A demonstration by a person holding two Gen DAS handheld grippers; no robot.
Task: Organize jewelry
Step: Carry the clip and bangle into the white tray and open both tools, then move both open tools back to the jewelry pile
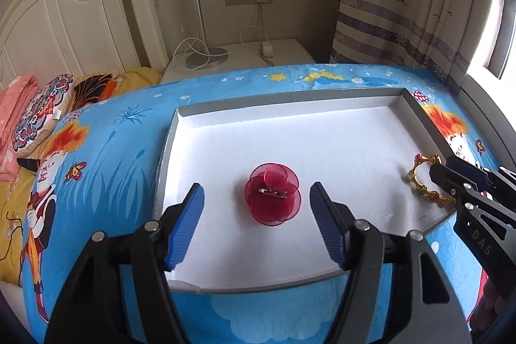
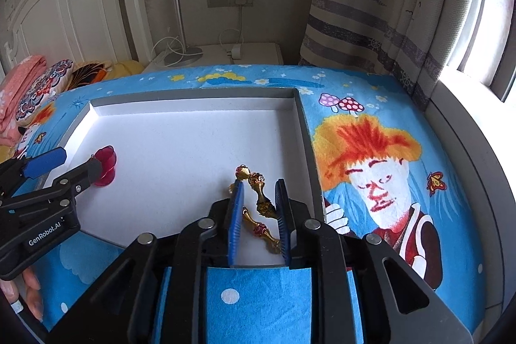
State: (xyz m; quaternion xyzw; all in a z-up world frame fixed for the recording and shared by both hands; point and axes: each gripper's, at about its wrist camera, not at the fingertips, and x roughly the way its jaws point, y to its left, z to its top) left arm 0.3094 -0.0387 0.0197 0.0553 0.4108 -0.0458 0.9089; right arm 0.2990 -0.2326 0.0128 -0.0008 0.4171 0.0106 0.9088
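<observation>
A red gauze flower brooch (image 1: pixel 272 198) with a metal pin lies in a shallow white tray (image 1: pixel 290 131) on the bed. My left gripper (image 1: pixel 258 192) is open, its blue pads either side of the brooch, not touching it. In the right wrist view the brooch (image 2: pixel 104 165) sits by the left gripper (image 2: pixel 69 165). A gold bangle with red beads (image 2: pixel 261 208) lies at the tray's right front. My right gripper (image 2: pixel 258 192) has its pads narrowly around the bangle; whether they touch it is unclear. In the left wrist view the bangle (image 1: pixel 422 179) is beside the right gripper (image 1: pixel 445 171).
The tray (image 2: pixel 193 124) rests on a blue cartoon bedsheet (image 2: pixel 371 166). Pillows (image 1: pixel 35 112) and a white headboard (image 1: pixel 64 21) are at the left. A nightstand (image 1: pixel 238 54) with a lamp and charger stands behind. A curtain (image 1: pixel 403 5) hangs at the right.
</observation>
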